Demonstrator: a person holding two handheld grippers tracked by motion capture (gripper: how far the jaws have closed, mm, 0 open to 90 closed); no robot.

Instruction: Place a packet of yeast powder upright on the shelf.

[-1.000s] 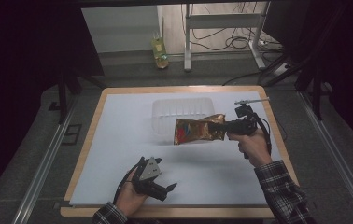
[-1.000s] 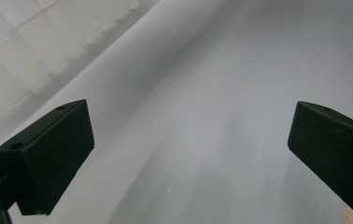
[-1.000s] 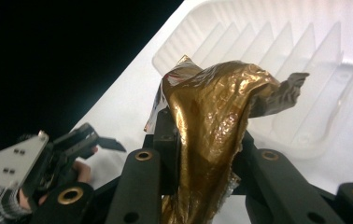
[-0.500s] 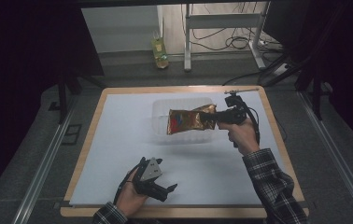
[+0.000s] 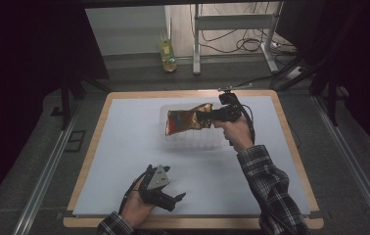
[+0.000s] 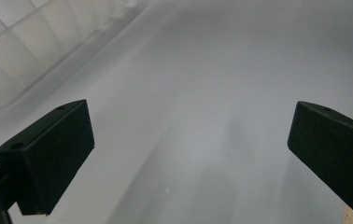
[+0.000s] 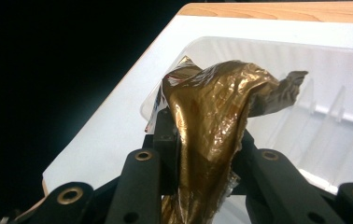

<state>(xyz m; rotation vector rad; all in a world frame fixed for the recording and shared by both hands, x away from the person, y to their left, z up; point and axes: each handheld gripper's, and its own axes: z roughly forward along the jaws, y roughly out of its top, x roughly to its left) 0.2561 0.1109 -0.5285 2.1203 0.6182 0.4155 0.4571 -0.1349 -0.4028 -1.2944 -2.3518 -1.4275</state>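
Pouch [image 5: 187,119], gold foil, hangs over the clear tray [image 5: 193,142], pinched at one end by the right tool [image 5: 206,117]; its long axis runs toward 9 o'clock from the jaws. To my eye a drop into the tray comes next. Left tool [image 5: 175,199] rests wide and empty at 6 o'clock, well apart. White-sheeted tabletop [image 5: 124,147] sits in a dark room.
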